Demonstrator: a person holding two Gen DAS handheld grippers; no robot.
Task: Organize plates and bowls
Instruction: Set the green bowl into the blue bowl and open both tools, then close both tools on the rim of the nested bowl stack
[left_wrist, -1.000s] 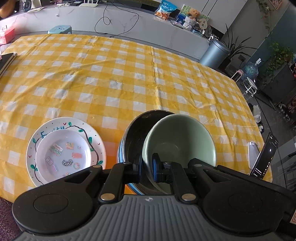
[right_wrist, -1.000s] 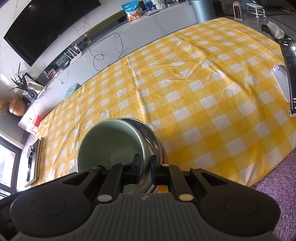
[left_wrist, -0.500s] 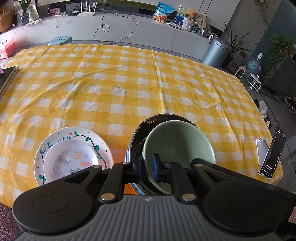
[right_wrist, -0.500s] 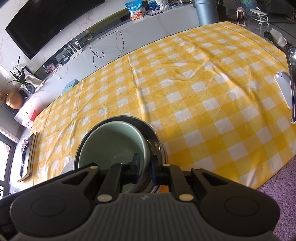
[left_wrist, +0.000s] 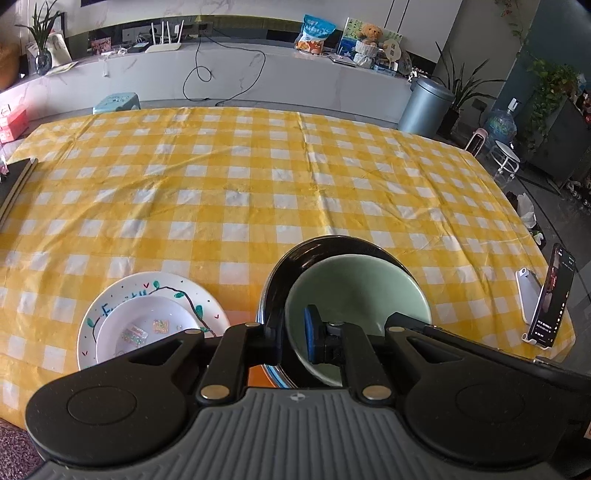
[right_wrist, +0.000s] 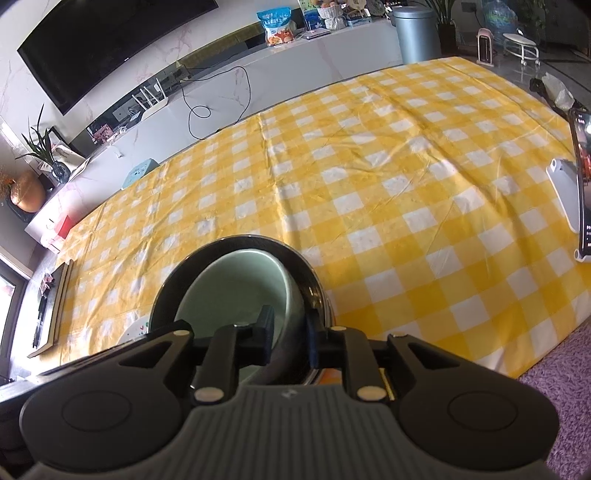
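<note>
Bowls nesting, plates stacked: the sorting is looking close to finished.

The worktop (left_wrist: 258, 177), under its yellow check cloth, is carrying two groups near its front edge: a dark metal bowl (left_wrist: 295, 258) with a pale green bowl (left_wrist: 354, 291) sitting inside it, tilted toward one side, and just to its left a painted plate (left_wrist: 122, 295) with a smaller white plate (left_wrist: 147, 325) lying on it. The left tongs (left_wrist: 293, 338) are pinching the green bowl's near rim, jaws almost closed. The right tongs (right_wrist: 290, 336) are straddling the far side of that same rim while their jaws are opening, so that grip is loosening. What is left, I judge, is letting the green bowl settle level and releasing it; no other loose crockery is showing.
</note>
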